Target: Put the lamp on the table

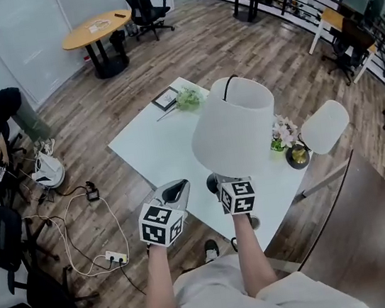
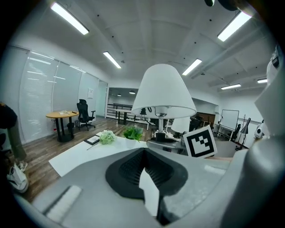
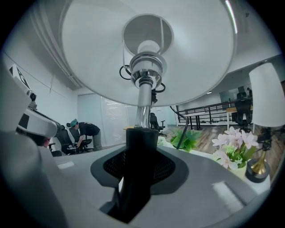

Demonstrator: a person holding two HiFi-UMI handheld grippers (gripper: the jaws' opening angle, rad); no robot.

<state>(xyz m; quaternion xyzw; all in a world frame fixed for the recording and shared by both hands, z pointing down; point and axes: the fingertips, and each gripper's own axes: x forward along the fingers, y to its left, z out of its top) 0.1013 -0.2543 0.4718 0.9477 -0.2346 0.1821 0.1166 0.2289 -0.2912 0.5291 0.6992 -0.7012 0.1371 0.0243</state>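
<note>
Holding the lamp (image 1: 235, 125) up over the near edge of the white surface (image 1: 150, 149), not yet set down.
At lower centre of the head view the right gripper (image 1: 227, 182) has its fingers clamped on the lamp's dark lower stem, with the lamp upright and its white shade mid-frame; the foot looks clear of the top. Just to its left, the left gripper (image 1: 174, 190) has its fingers together on nothing. The pickup looks done. What is left, I judge, is lowering the lamp onto a bare patch, away from the flowers (image 1: 284, 131) and the second lamp (image 1: 324, 126) at centre right, then letting go.
</note>
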